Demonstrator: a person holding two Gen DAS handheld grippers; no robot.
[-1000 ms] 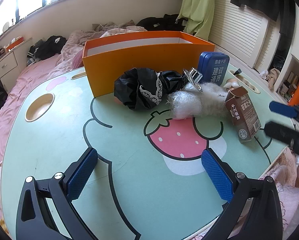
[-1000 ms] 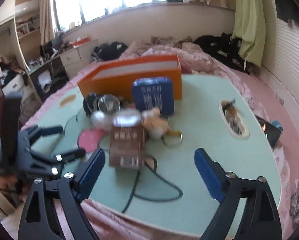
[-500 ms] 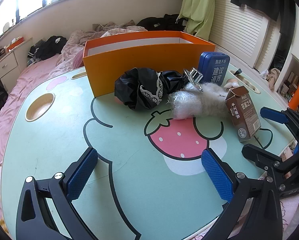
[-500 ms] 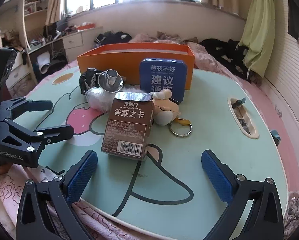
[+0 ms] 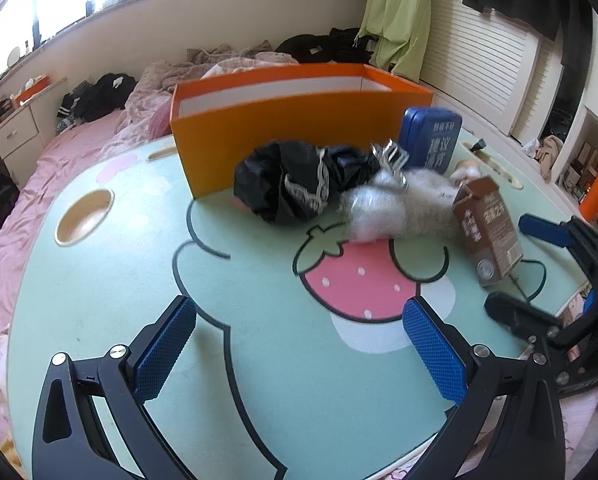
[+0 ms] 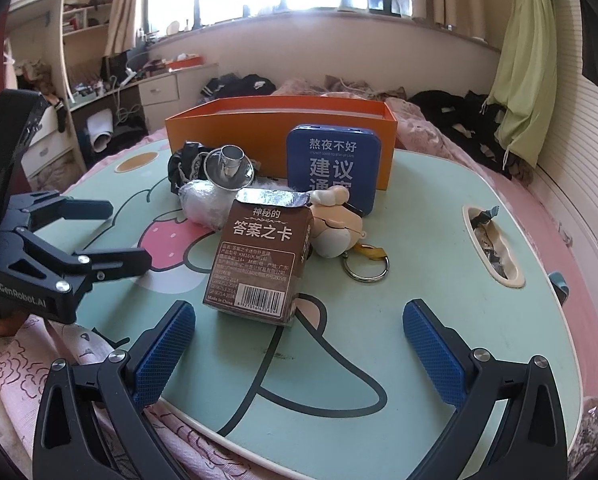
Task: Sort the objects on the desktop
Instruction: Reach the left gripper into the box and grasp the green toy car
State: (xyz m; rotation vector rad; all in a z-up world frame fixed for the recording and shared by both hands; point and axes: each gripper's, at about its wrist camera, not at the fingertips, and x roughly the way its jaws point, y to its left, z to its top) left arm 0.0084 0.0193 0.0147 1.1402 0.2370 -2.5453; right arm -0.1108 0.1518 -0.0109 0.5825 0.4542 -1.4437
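Right wrist view: right gripper (image 6: 299, 352) with blue-padded jaws spread as wide as they go, holding nothing, hovering above the near edge of the round mint-green cartoon-printed table (image 6: 439, 240). Just beyond the jaws, a brown card carton with torn silver foil top (image 6: 261, 260), standing, tilted back. Behind it, touching: a beige plush keychain with metal ring (image 6: 339, 232), a clear crinkled plastic bundle (image 6: 205, 204), a shiny metal funnel (image 6: 229, 166), a crumpled black cloth (image 6: 185, 164). Upright blue tin with white Chinese lettering (image 6: 333, 168) leaning against the open orange cardboard box (image 6: 259, 136). Left wrist view: left gripper (image 5: 299, 352) also wide open and empty, over the strawberry print (image 5: 359, 280), well short of the pile.
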